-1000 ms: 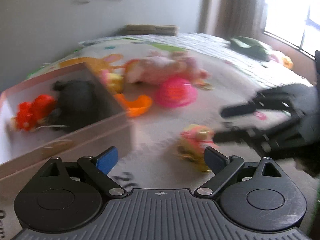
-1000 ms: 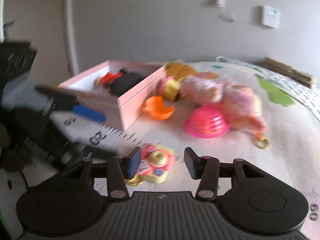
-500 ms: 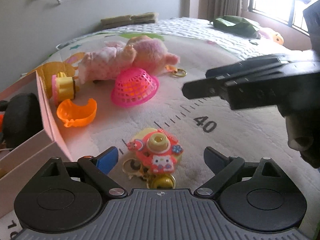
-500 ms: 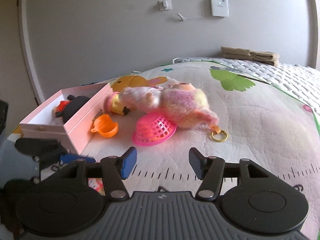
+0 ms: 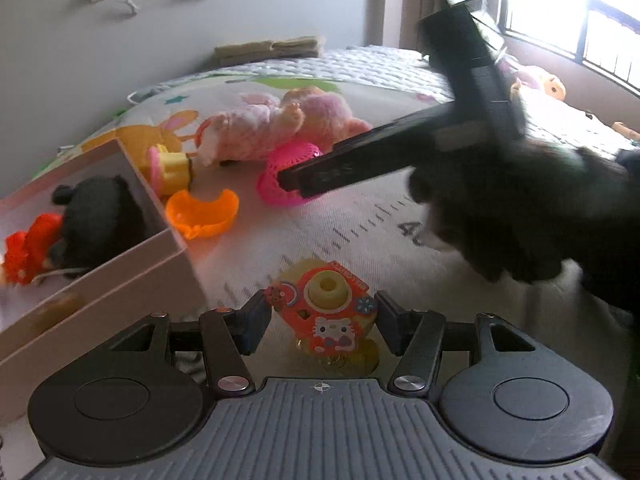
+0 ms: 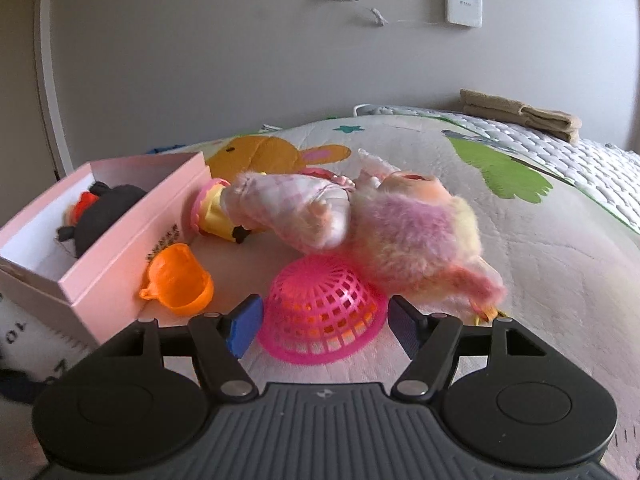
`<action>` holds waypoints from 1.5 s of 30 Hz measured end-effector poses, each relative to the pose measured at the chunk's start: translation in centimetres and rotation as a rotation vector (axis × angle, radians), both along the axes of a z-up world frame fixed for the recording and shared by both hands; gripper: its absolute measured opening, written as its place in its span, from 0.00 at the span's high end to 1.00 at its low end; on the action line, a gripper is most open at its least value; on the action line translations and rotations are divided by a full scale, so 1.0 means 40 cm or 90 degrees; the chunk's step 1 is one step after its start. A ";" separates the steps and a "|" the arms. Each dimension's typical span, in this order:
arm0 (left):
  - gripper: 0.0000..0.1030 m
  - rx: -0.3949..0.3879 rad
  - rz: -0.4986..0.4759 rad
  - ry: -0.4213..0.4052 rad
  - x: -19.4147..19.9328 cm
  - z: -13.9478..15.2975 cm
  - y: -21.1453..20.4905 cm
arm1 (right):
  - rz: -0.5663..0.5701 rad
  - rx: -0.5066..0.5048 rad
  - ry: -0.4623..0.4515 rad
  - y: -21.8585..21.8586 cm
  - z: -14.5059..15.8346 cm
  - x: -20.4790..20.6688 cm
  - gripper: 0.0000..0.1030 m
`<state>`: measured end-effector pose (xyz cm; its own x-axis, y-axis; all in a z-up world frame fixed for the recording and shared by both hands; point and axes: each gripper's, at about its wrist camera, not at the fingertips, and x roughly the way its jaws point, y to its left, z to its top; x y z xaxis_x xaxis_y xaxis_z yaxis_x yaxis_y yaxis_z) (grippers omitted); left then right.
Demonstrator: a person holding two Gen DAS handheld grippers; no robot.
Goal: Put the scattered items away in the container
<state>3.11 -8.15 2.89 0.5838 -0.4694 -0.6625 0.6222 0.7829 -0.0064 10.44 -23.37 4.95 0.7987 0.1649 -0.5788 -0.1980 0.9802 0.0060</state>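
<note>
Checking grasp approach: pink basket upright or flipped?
Flipped. The pink basket lies mouth-down on the mat, domed bottom up, rim flat on the fabric, between the right gripper fingers.

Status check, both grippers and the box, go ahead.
Left gripper closing around toy camera. Right gripper opening, straddling pink basket. Pink box holds black plush. Nothing blocking.

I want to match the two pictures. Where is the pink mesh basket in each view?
Left wrist view: the pink mesh basket is at centre, upside down on the mat, partly behind a dark finger of the right hand-held gripper.
Right wrist view: low centre, between that gripper's fingers.
Shared landmark: the orange cup beside the pink box.
</note>
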 end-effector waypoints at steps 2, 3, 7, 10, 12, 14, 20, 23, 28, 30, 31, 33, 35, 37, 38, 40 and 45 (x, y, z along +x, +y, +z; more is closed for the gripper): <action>0.40 0.005 0.001 0.001 -0.017 0.004 0.022 | 0.004 -0.017 -0.003 0.010 -0.004 0.004 0.33; 0.40 0.007 0.002 0.002 -0.025 0.005 0.033 | 0.003 -0.019 -0.003 0.013 -0.002 0.000 0.33; 0.40 0.009 0.009 0.011 -0.041 0.005 0.068 | 0.006 -0.019 0.006 0.011 0.011 -0.043 0.33; 0.40 0.005 0.014 0.018 -0.042 0.000 0.082 | 0.014 -0.030 -0.010 0.007 0.034 -0.106 0.33; 0.40 0.000 0.015 0.020 -0.039 -0.002 0.084 | 0.019 -0.028 -0.022 -0.001 0.054 -0.147 0.33; 0.40 -0.004 0.014 0.021 -0.035 -0.003 0.082 | 0.015 0.000 -0.031 -0.020 0.081 -0.180 0.34; 0.37 -0.011 0.007 0.019 -0.036 -0.003 0.073 | -0.010 0.132 -0.116 -0.099 0.186 -0.246 0.44; 0.34 -0.009 0.008 0.022 -0.035 -0.006 0.069 | -0.029 0.134 -0.156 -0.117 0.227 -0.241 0.65; 0.24 -0.010 0.010 0.023 -0.042 -0.005 0.070 | -0.034 0.127 -0.140 -0.115 0.223 -0.217 0.64; 0.23 -0.008 0.006 0.023 -0.044 -0.006 0.070 | -0.037 0.116 -0.130 -0.112 0.207 -0.217 0.59; 0.22 -0.007 0.005 0.024 -0.044 -0.007 0.070 | -0.044 0.106 -0.126 -0.113 0.199 -0.219 0.56; 0.22 -0.005 0.003 0.027 -0.044 -0.010 0.068 | -0.080 0.052 -0.130 -0.112 0.184 -0.223 0.40; 0.19 -0.006 0.002 0.028 -0.043 -0.011 0.068 | -0.120 -0.012 -0.127 -0.113 0.166 -0.226 0.32; 0.18 -0.007 0.002 0.029 -0.042 -0.012 0.069 | -0.145 -0.026 -0.101 -0.129 0.151 -0.238 0.28; 0.17 -0.008 0.002 0.029 -0.041 -0.012 0.069 | -0.156 -0.013 -0.084 -0.144 0.143 -0.244 0.28; 0.17 -0.007 0.003 0.031 -0.038 -0.015 0.069 | -0.172 0.002 -0.069 -0.162 0.127 -0.265 0.28; 0.16 0.000 0.012 0.036 -0.027 -0.024 0.059 | -0.082 0.018 -0.035 -0.125 0.093 -0.304 0.28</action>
